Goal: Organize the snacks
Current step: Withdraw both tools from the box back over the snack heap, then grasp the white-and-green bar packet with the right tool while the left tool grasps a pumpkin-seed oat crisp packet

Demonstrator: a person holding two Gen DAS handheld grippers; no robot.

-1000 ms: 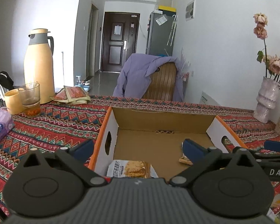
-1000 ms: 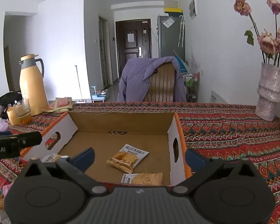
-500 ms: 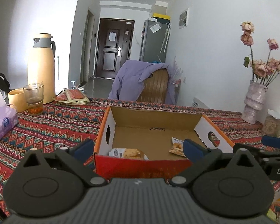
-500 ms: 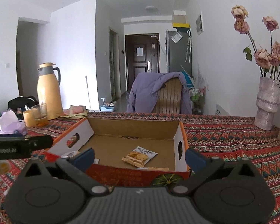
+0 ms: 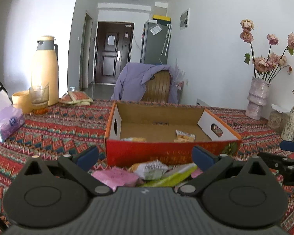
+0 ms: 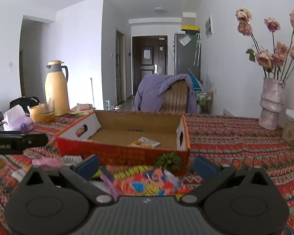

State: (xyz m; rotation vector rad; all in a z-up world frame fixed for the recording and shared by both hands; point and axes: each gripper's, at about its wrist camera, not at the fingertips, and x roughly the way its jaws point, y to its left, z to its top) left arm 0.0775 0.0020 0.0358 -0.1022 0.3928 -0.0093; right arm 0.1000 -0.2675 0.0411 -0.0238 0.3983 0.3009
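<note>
— Where are the snacks right now?

— A loose pile of packets [image 5: 147, 173] lies on the patterned tablecloth [image 5: 54, 125], just in front of the red front wall of the cardboard box [image 5: 166, 152], near the table's near edge. In the right wrist view the nearest one is an orange and yellow packet [image 6: 147, 182]; in the left wrist view a pink packet [image 5: 115, 176], a pale yellow one [image 5: 149, 168] and a green-edged one [image 5: 172, 176] overlap. A few packets already lie on the box floor, among them a cracker packet [image 6: 146, 142] toward its right wall.

— How will they handle?

— My guess is light, thin film pouches, slippery and crinkly, with brittle contents that hard squeezing would crush. I'd pinch a sealed end seam or a free corner, not the puffed middle, and lift one at a time since they overlap.

— And the claws?

— The left gripper [image 5: 145, 156] has its fingers spread wide over the pile, with nothing between them. The right gripper [image 6: 146, 165] is likewise spread, empty, above the orange packet.

— Anything else nearby?

— A tissue pack [image 5: 5, 121] near the left edge, and a yellow thermos [image 5: 44, 72] with a glass [image 5: 39, 96] toward the far left corner. A vase of dried roses [image 6: 271, 105] sits at the far right. All are well apart from the pile.
</note>
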